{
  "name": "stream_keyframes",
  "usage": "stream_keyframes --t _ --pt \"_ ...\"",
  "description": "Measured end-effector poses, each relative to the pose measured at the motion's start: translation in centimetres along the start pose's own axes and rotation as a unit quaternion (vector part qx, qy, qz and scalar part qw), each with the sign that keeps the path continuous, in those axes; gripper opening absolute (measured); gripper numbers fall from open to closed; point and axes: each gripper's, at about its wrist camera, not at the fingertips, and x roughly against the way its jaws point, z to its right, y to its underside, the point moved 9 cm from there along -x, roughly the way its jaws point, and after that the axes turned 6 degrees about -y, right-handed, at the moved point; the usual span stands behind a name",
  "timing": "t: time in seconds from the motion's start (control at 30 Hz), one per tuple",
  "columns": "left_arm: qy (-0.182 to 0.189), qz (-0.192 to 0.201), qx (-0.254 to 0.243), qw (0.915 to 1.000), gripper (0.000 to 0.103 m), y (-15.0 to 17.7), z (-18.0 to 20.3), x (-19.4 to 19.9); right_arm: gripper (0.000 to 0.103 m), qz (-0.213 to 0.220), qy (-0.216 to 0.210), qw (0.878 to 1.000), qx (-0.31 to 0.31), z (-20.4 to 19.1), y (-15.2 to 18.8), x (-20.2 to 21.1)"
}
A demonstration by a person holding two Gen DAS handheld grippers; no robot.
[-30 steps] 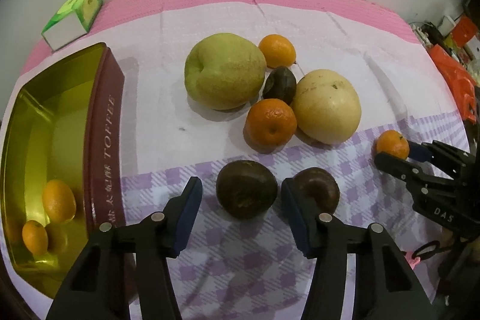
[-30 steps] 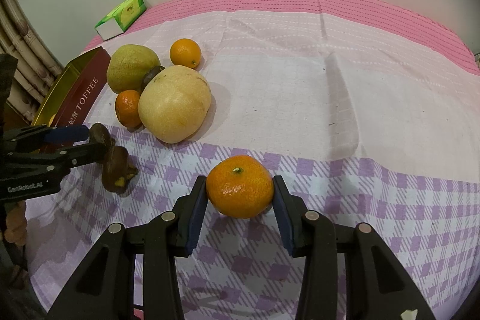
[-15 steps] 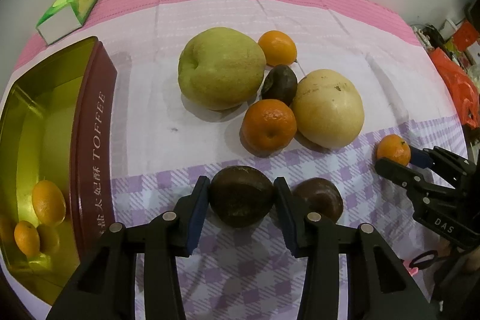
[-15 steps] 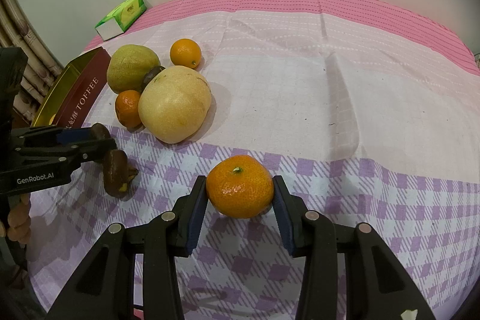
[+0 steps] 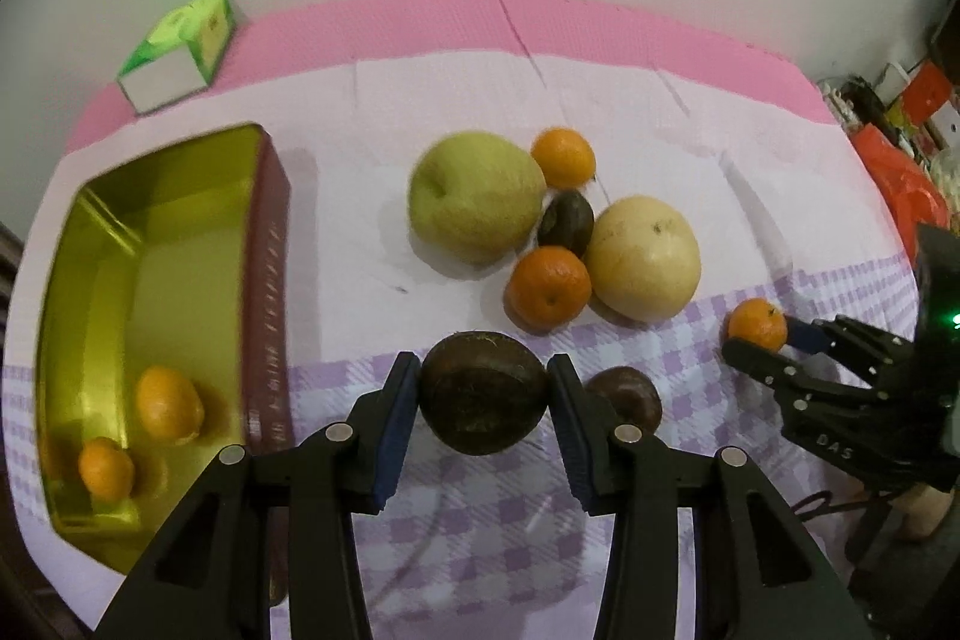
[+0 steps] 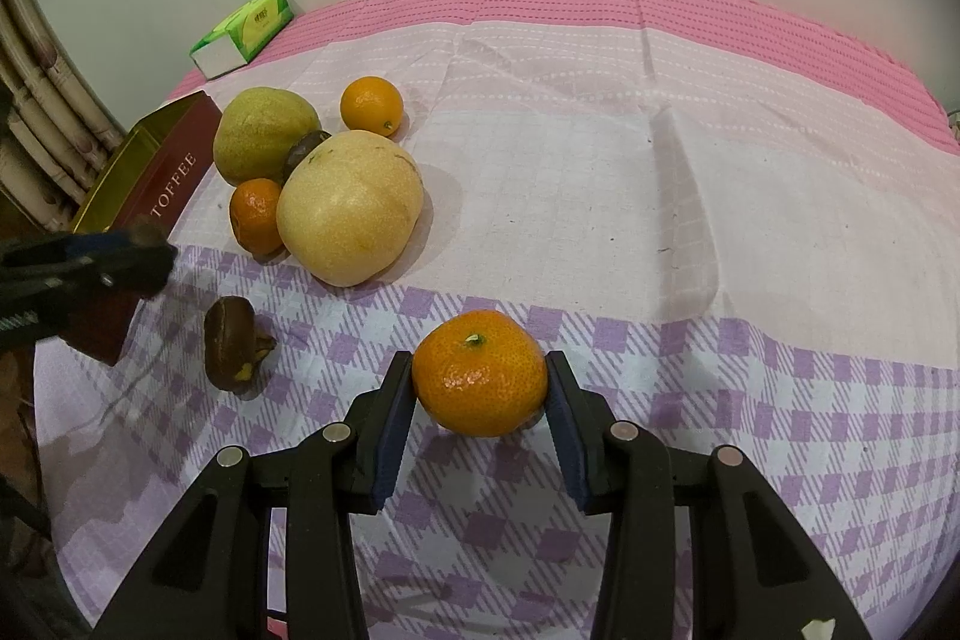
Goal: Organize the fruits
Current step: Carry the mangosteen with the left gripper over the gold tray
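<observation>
Pink-and-purple checked cloth (image 6: 600,220), plain wall, hand-held grippers clamped on brown fruit (image 5: 483,400), mandarin (image 6: 480,382)

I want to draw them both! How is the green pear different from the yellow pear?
The green pear is dull green; the yellow pear is pale cream-yellow. The green pear lies nearer the gold tin; the yellow pear lies nearer the purple checks. The green pear shows a dimple facing the camera; the yellow pear shows small dark specks. Both are big, round, and touch the dark fruit between them.

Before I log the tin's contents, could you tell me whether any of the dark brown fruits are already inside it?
No, the gold tin holds only small oranges, as the left wrist view shows.
</observation>
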Motion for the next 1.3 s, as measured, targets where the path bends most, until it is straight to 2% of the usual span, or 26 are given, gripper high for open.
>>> stream_keyframes --t 0.3,0.53,0.7,0.97,1.3 --pt "-0.043 0.025 0.038 0.998 0.044 -0.7 -5.7 3.0 0.04 0.0 0.003 1.0 0.003 -0.1 0.0 -0.1" --pt "-0.086 0.014 0.087 0.9925 0.044 1.0 -12.2 3.5 0.04 0.0 0.006 1.0 0.005 -0.1 0.0 -0.1" --pt "-0.1 0.0 0.111 0.9887 0.044 2.6 -15.1 3.2 0.04 -0.001 0.01 1.0 0.008 -0.2 0.1 -0.3" --pt "-0.097 -0.026 0.114 0.9885 0.044 5.3 -15.6 2.1 0.04 -0.002 0.02 1.0 0.011 -0.3 0.0 -0.4" --pt "-0.098 -0.044 0.121 0.9869 0.044 6.3 -16.3 0.6 0.04 -0.004 0.028 0.999 0.014 -0.4 -0.1 -0.6"
